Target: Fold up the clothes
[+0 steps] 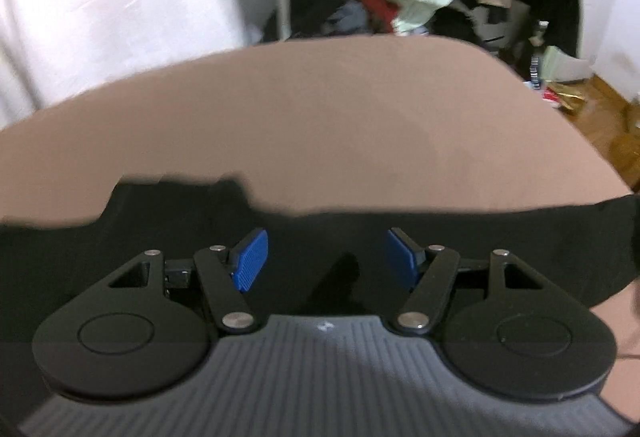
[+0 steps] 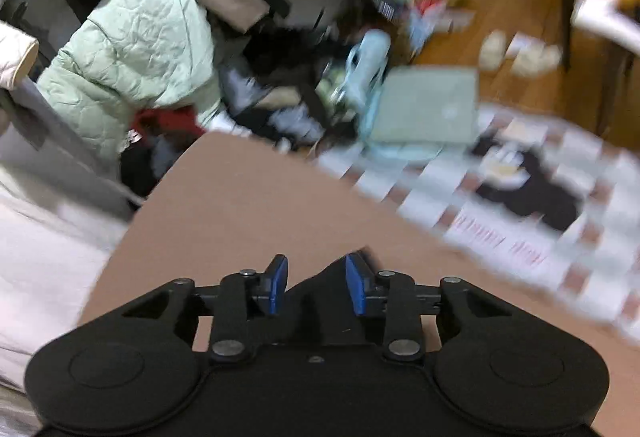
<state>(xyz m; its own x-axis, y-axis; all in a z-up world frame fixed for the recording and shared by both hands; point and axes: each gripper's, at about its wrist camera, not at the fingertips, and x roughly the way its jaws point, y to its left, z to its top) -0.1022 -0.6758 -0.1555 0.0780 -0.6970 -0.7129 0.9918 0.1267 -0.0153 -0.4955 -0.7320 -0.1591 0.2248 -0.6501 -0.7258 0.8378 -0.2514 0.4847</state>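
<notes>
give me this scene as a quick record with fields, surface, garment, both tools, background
surface: brown tabletop, mostly bare
garment: black garment lying flat along the near edge of the tabletop
left tool: left tool open, blue pads apart over the garment, nothing pinched
right tool: right tool open, a black fabric corner shows between the pads, not pressed
background: mint green quilted jacket among piled clothes, checked mat on wooden floor
blur: right wrist view smeared

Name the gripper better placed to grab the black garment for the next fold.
Probably left: the left gripper hangs open over the black garment spread broadly on the table. The right gripper shows only a corner.
</notes>
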